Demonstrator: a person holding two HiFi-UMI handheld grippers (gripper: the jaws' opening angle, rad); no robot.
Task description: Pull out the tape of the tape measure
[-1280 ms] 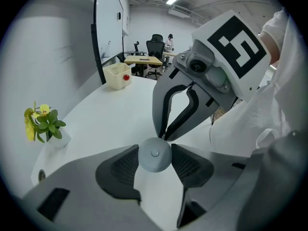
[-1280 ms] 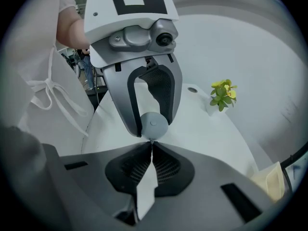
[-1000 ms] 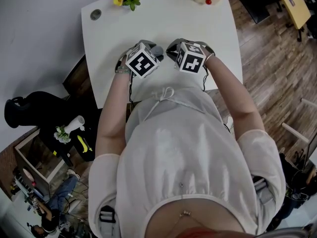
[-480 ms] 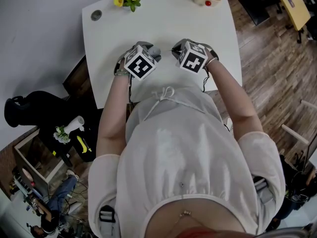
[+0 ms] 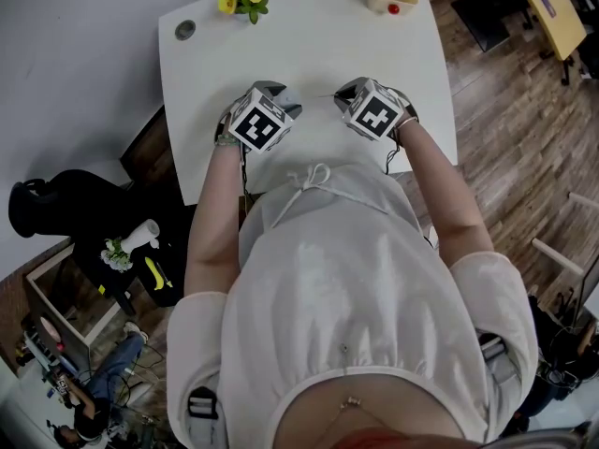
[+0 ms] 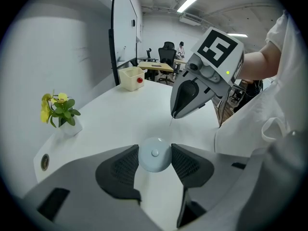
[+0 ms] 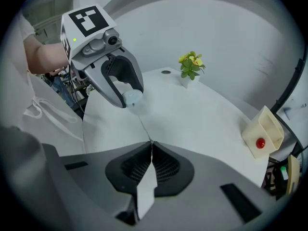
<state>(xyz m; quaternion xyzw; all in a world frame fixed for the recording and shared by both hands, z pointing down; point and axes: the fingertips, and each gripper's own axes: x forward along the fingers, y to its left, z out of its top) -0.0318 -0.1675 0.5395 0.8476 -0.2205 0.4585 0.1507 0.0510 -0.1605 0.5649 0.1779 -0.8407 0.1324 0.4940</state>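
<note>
Near the 6 o'clock edge of the white table, the left gripper clamps the round, pale tape measure, anchoring it. At its 3 o'clock the right gripper is pinched closed, apparently on the thin tape, ready to draw it out.

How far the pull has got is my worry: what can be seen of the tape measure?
The tape measure is a small round case, pale blue-grey, plastic-looking, with a button at the centre of its face. The left hand-held gripper clamps it by its rim, over the white table. A thin tape runs from it to the right hand-held gripper, whose jaws are shut on its end.
</note>
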